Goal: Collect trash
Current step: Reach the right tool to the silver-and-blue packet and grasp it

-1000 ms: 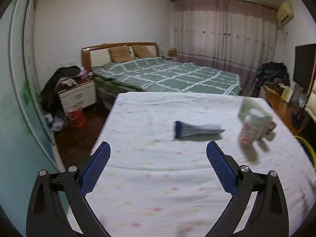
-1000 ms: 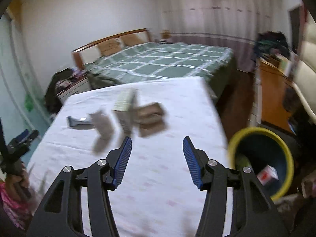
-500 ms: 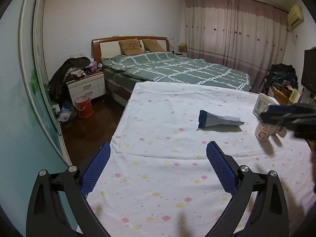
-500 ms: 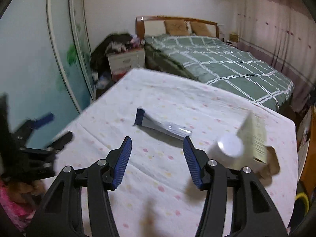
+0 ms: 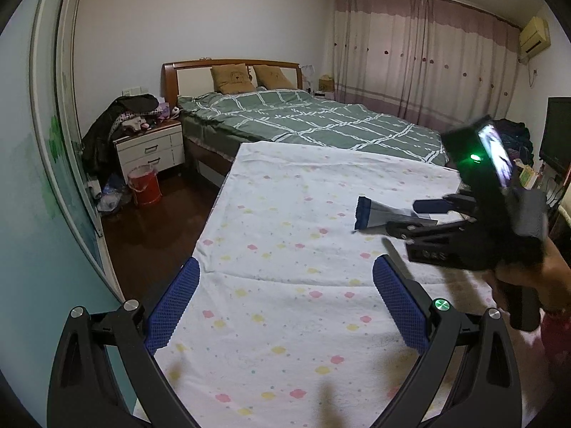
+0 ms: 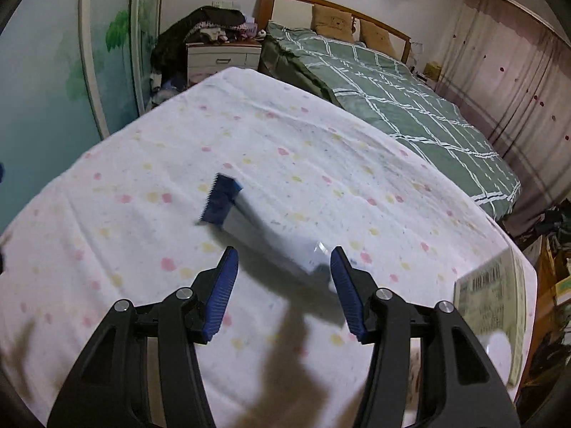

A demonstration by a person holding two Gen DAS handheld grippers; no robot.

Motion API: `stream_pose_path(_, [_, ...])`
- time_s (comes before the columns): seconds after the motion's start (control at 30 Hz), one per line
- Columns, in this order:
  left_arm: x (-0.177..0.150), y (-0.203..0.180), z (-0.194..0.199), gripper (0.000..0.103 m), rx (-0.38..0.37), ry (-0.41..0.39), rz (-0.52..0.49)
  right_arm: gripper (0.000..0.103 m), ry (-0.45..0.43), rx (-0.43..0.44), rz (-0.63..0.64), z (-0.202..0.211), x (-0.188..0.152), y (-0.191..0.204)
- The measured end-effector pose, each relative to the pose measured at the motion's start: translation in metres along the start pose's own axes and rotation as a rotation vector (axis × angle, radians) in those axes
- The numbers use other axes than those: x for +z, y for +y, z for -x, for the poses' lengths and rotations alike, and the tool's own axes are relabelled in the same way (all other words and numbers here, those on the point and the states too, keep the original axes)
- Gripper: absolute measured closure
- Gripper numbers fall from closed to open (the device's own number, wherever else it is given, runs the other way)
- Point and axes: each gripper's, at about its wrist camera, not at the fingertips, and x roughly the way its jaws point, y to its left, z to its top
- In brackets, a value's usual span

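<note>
Nothing collected yet: right gripper wide open, empty, closing on wrapper beside box; left gripper open, empty.

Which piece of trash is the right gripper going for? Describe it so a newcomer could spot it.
On the white spotted sheet in front of the green bed lies a flat silver wrapper, just ahead of the open right gripper. Its serrated dark-blue end sets it apart from the pale printed box at the sheet's right edge.
</note>
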Motion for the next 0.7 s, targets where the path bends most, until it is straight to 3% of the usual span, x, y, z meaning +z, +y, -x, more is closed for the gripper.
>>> stream_pose_path(0.17, [-0.001,-0.001,-0.001,0.007,-0.006,0.007,0.001,0.051,0.021,0.015,-0.007,-0.02,0.02,-0.013])
stream_pose_path(0.27, [-0.001,-0.001,-0.002,0.007,-0.011,0.014,0.008,0.051,0.073,0.092,-0.017,-0.032,0.031,-0.019])
stream_pose_path(0.53, [-0.001,0.001,-0.002,0.007,-0.017,0.014,0.017,0.051,0.14,0.167,-0.064,-0.038,0.033,-0.031])
stream_pose_path(0.6, [-0.002,0.0,-0.001,0.007,-0.015,0.011,0.014,0.058,0.149,0.176,-0.077,-0.036,0.032,-0.031])
stream_pose_path(0.67, [-0.002,-0.001,0.0,0.007,-0.011,0.005,0.009,0.077,0.155,0.186,-0.094,-0.033,0.031,-0.03])
stream_pose_path(0.7, [-0.002,-0.001,-0.001,0.007,-0.009,0.003,0.007,0.077,0.153,0.186,-0.101,-0.031,0.029,-0.032])
